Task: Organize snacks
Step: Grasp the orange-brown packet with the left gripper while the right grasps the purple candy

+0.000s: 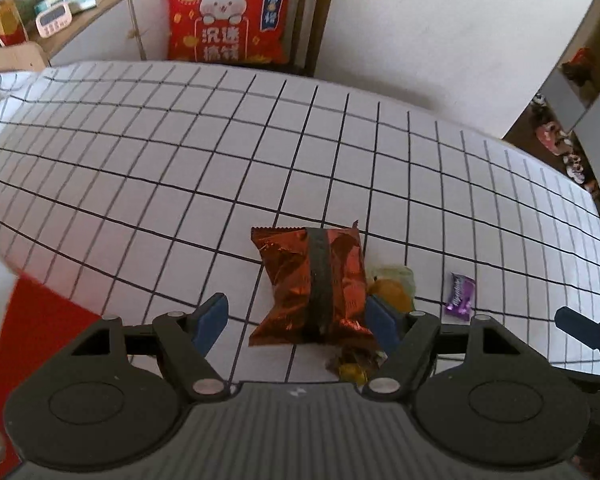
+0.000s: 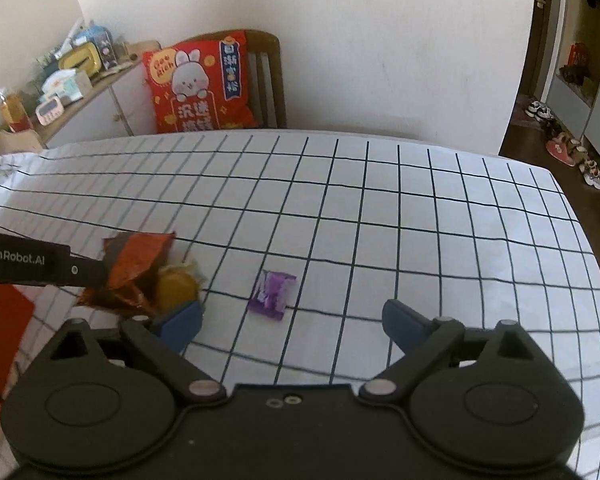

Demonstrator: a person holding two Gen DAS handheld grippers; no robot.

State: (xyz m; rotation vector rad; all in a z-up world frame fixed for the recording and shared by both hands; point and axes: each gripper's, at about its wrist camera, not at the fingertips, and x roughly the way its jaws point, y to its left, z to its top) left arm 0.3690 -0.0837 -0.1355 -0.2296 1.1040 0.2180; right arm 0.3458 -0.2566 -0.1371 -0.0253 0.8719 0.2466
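The task looks barely begun: the left gripper [image 1: 296, 318] has its fingers spread around the red foil snack packet [image 1: 312, 286] without pinching it. The right gripper [image 2: 292, 322] hangs with fingers apart above the purple candy [image 2: 272, 294] on the checked surface [image 2: 420, 216]. A yellow snack [image 2: 176, 288] lies beside the packet.

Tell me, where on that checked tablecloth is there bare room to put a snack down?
The checked tablecloth is bare across its far half, toward the chair with the red rabbit cushion, and right of the purple candy. It is crowded near the left gripper, where the copper foil packet and yellow snack cluster.
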